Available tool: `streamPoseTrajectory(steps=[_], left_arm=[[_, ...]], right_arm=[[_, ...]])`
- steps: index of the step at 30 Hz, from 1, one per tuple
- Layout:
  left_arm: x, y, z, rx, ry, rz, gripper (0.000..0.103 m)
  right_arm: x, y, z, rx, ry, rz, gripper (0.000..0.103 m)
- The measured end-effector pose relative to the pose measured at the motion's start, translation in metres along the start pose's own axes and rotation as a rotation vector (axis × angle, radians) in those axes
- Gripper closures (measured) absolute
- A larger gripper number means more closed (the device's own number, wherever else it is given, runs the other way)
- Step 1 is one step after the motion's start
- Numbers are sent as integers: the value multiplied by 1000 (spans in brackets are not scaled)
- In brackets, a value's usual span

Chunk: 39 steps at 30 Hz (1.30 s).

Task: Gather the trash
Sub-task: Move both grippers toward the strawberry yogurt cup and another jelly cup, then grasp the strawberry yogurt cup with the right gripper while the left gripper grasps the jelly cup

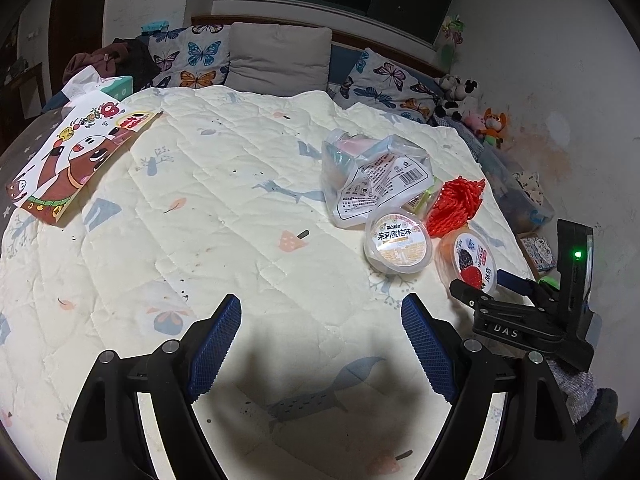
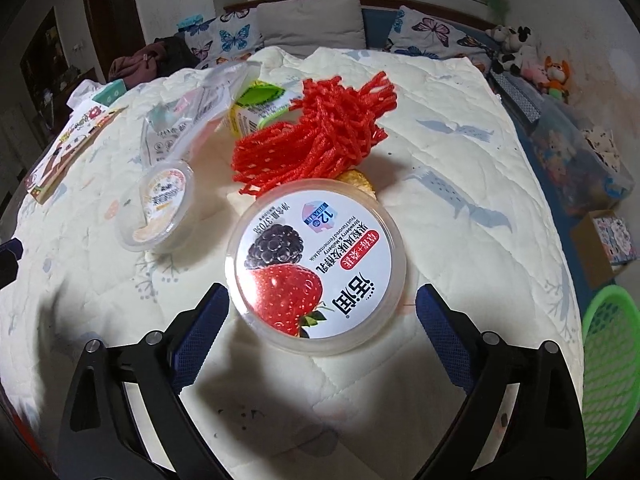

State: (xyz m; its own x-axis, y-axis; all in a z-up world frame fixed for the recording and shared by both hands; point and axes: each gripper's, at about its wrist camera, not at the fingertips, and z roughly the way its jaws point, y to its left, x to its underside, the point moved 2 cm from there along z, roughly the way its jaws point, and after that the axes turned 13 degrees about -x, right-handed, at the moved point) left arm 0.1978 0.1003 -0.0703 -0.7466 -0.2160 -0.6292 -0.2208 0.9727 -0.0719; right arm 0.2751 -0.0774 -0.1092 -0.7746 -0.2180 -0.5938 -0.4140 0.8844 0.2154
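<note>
Left wrist view, cream quilt point(image 1: 224, 208) on bed, butterfly pillows point(image 1: 192, 60), dim room

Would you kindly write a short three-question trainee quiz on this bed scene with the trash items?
1. True or false: the right claw is clamped on the strawberry yogurt cup.
2. Which item lies just beyond the strawberry yogurt cup in the right wrist view? A) red foam net B) green basket C) illustrated card
3. Fill in: the left claw hangs over bare ____, with nothing between its pads.

Key:
1. False; its pads stand apart on either side of the cup without pressing it.
2. A
3. quilt
</note>
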Motion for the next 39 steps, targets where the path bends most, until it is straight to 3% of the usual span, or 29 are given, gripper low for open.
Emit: streamPoseTrajectory(steps=[20, 39], left_arm=[[-9, -19, 18, -15, 5, 53, 24], [-26, -85, 67, 1, 45, 205, 24]], right_arm=[[3, 1, -4, -11, -19, 0, 16], [26, -11, -56, -14, -75, 28, 16]])
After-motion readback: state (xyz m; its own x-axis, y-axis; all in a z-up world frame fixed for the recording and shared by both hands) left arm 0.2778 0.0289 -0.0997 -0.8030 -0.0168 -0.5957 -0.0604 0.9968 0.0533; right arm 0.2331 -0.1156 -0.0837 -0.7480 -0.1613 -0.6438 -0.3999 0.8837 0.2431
